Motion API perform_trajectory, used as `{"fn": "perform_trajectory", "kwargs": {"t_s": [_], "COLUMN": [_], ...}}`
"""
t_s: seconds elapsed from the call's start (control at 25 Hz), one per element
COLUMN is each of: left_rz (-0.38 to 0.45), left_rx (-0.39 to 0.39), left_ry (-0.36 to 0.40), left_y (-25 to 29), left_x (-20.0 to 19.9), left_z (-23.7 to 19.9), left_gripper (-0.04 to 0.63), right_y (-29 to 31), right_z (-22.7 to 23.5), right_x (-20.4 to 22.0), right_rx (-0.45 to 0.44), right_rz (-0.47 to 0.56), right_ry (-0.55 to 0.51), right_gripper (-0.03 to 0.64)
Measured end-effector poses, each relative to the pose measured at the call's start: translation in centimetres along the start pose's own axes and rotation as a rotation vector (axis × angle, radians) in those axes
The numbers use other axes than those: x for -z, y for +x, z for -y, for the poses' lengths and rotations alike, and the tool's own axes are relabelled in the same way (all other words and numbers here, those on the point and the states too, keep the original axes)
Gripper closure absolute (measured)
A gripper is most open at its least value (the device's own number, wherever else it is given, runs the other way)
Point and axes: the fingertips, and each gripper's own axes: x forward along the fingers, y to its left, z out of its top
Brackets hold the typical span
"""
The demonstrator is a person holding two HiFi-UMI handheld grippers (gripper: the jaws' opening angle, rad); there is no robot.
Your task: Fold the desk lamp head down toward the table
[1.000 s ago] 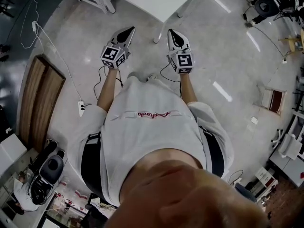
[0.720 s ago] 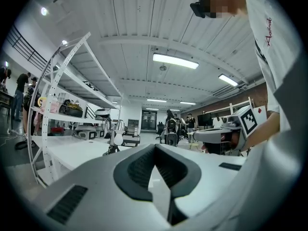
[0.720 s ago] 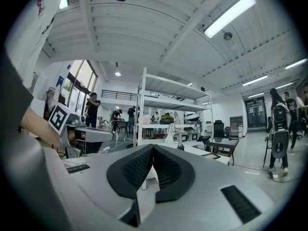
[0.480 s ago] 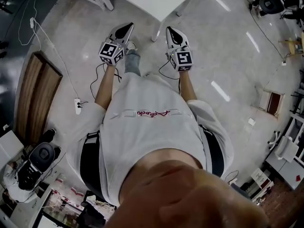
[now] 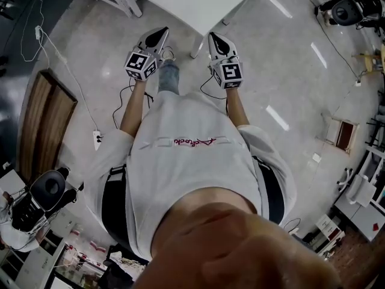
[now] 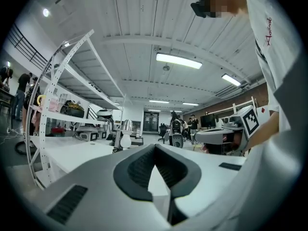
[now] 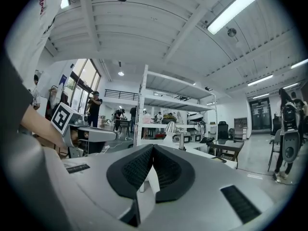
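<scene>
Glossy grey floor, white desk [image 5: 201,8] at the far end. The desk lamp [image 6: 126,129] stands on it, well apart from both claws. Left claw [image 5: 160,36] and right claw [image 5: 215,39] are both pinched together, empty. The shirt [image 5: 192,167] has red script, too small to read.

The person stands on the floor [image 5: 289,71] before the near corner of the table [image 5: 198,2]. The left gripper [image 5: 161,36] and right gripper [image 5: 215,39] sit side by side just short of that corner. The desk lamp [image 6: 124,130] stands on the table ahead of them, between their lines. A shelf rack [image 7: 144,105] rises behind it. A wooden board [image 5: 45,131] lies on the floor to the person's left, with a power strip [image 5: 97,139] between the two.
</scene>
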Motion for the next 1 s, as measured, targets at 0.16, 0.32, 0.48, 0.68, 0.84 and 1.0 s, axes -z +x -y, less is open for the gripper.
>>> {"fn": "perform_trajectory", "kwargs": {"t_s": [0.16,0.32,0.48,0.68,0.84,1.0], "left_rz": [0.0,-0.001,-0.016,-0.039,-0.049,-0.064], "left_rx": [0.009,0.019,0.02,0.032,0.05,0.067], "left_ry": [-0.012,-0.024,-0.041,-0.064,-0.072,-0.069], "left_y": [2.4,5.3,7.7,10.8,13.6,16.1], "left_x": [0.3,0.2,0.7,0.7,0.4,-0.1], "left_z": [-2.5,-4.7,-7.8,-11.7,-15.3,-18.6], "left_gripper": [0.571,0.571,0.571,0.571,0.571,0.571], "right_y": [2.7,5.2,8.0,11.5,15.0,18.0], "right_z": [1.4,3.5,5.4,7.8,9.6,12.0], "right_x": [0.2,0.5,1.0,1.0,0.6,-0.1], "right_rx": [0.011,0.026,0.047,0.08,0.111,0.153], "right_rz": [-0.002,-0.019,-0.037,-0.06,-0.064,-0.064], "right_ry": [-0.003,0.0,0.008,0.022,0.026,0.028], "right_gripper": [0.592,0.592,0.592,0.592,0.592,0.592]}}
